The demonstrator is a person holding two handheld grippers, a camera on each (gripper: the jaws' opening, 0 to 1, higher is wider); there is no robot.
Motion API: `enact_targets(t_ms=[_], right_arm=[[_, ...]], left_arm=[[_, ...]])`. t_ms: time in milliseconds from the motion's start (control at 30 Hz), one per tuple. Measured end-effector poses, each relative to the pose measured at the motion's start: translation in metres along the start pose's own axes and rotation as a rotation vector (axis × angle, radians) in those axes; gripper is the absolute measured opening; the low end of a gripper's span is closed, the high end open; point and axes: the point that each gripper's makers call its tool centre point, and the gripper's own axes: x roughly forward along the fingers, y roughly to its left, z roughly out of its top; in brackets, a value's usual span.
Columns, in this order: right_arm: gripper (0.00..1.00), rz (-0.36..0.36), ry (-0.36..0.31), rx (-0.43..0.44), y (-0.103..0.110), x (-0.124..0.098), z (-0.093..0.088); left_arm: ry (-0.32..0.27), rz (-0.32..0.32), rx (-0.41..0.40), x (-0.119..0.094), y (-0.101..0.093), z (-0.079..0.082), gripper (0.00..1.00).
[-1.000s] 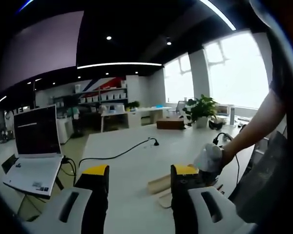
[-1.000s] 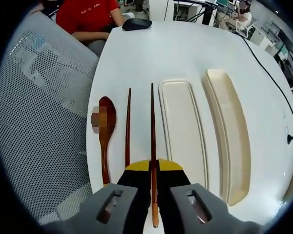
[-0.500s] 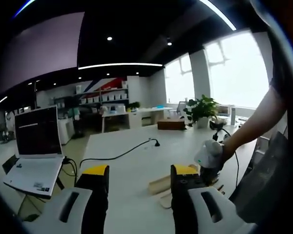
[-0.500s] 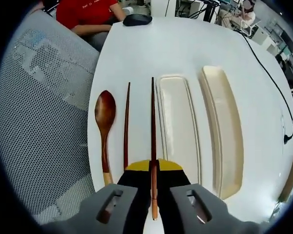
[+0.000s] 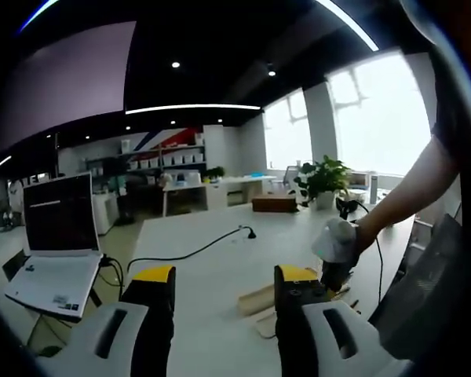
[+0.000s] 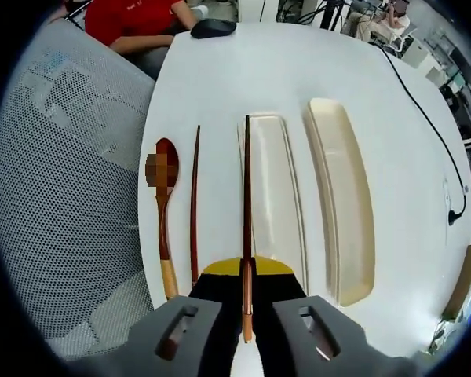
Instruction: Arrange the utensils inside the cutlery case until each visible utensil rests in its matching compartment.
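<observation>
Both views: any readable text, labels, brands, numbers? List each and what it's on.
None can be read.
Open black laptop: a pale line on its dark screen and a small sticker on the palm rest, both too small to read.
Red shirt of the person seated at the white table's far end: a faint pale mark, blurred.
Dark wooden chopstick held in the right gripper, wooden spoon, cream tray: no markings.

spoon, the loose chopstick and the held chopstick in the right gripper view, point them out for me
spoon (image 6: 164,216), right gripper view, on its handle just below the bowl
loose chopstick (image 6: 194,204), right gripper view, mid-shaft, lying on the table
held chopstick (image 6: 246,196), right gripper view, mid-shaft, ahead of the right gripper (image 6: 246,271)
</observation>
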Motion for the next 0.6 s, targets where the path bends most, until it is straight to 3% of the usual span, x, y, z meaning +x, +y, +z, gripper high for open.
enact_targets(t_ms=[400,600], right_arm=[[0.0,-0.027,0.035,0.004,-0.012,-0.013,-0.008],[0.0,-0.031,0.054,0.008,-0.017,-0.009,-0.011]], left_arm=[[-0.015,-0.003,-0.009,-0.001,-0.001,0.003,0.52],[-0.016,0.006,-0.008,-0.001,0.002,0.003,0.52]])
